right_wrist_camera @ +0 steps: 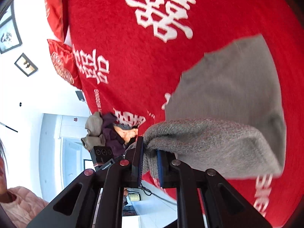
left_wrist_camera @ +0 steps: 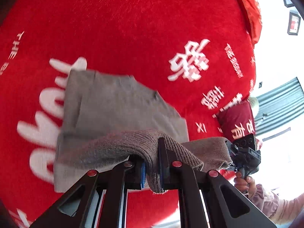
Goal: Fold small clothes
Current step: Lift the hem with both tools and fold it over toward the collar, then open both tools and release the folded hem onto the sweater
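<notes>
**Both my grippers pinch the ribbed edge of the grey garment above the red blanket**

My left gripper (left_wrist_camera: 152, 168) is nearly closed, its blue-padded fingers (left_wrist_camera: 143, 174) clamped on a bunched fold of the grey-brown knitted garment (left_wrist_camera: 117, 110). The ribbed hem drapes over the right-hand finger and a short tail of it hangs below the pads. My right gripper (right_wrist_camera: 149, 168) has the same narrow grip: its fingers (right_wrist_camera: 159, 168) squeeze another bunch of that ribbed edge, with the knit folded over the top of the pads.

Both grippers point forward and downward at the bed. The garment's edge is lifted between them, and the rest of the cloth slopes away from the pads onto the red blanket (left_wrist_camera: 133, 28) with its white lettering. In the left view my right hand (left_wrist_camera: 244, 183), in a pale quilted sleeve (left_wrist_camera: 269, 199), grips its handle just beside the garment's far corner.

Bare red blanket lies all around the garment. A heap of other clothes (right_wrist_camera: 106, 131) sits near the blanket's edge, well apart from the grey piece. A red cushion (right_wrist_camera: 60, 60) lies at the blanket's far edge, against the white wall (right_wrist_camera: 34, 95).
</notes>
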`<state>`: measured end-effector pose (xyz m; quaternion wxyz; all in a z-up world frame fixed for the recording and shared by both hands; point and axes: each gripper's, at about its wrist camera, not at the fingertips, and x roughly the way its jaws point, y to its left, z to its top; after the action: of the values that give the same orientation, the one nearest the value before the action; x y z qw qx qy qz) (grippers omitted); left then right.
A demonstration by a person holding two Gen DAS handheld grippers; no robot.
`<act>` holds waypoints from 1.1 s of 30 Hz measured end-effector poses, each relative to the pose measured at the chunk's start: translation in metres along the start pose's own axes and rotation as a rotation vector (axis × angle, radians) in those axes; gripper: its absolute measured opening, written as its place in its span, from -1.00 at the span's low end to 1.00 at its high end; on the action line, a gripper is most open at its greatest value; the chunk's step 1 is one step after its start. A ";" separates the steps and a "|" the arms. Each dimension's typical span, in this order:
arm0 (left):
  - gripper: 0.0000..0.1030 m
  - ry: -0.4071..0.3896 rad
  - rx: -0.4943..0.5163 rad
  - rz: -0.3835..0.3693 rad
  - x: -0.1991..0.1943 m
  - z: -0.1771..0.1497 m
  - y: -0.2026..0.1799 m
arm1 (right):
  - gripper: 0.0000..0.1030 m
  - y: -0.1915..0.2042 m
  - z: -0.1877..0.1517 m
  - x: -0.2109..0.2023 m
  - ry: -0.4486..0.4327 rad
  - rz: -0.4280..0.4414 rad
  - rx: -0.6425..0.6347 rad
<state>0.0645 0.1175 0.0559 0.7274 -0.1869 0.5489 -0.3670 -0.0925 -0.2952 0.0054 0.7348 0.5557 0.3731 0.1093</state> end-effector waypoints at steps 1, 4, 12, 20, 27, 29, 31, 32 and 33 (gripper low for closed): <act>-0.79 -0.002 -0.013 0.012 0.013 0.012 0.004 | -0.74 -0.005 0.014 0.005 0.001 -0.004 0.009; -0.79 0.012 -0.037 0.060 0.049 0.033 0.020 | -0.74 -0.034 0.046 0.015 0.009 -0.024 0.066; -0.78 0.090 -0.072 0.238 0.122 0.052 0.064 | -0.74 -0.116 0.098 0.051 0.063 -0.143 0.203; -0.59 0.111 -0.083 0.327 0.124 0.067 0.059 | 0.01 -0.091 0.117 0.060 0.129 -0.317 0.072; -0.58 0.110 0.002 0.397 0.103 0.070 0.038 | 0.01 -0.022 0.109 0.060 0.193 -0.716 -0.416; -0.58 0.130 0.047 0.416 0.097 0.064 0.036 | 0.01 -0.020 0.101 0.073 0.251 -0.799 -0.536; -0.58 0.161 0.100 0.427 0.093 0.055 0.033 | 0.01 -0.025 0.094 0.089 0.314 -0.867 -0.630; -0.58 0.186 0.129 0.432 0.092 0.049 0.032 | 0.01 -0.028 0.091 0.095 0.335 -0.891 -0.666; -0.58 0.205 0.147 0.437 0.093 0.045 0.032 | 0.01 -0.030 0.089 0.099 0.348 -0.908 -0.696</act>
<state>0.1287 0.0643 -0.0124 0.7414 0.0276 0.6193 -0.2570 0.0289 -0.3143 -0.0547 0.7750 0.0411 0.6305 -0.0106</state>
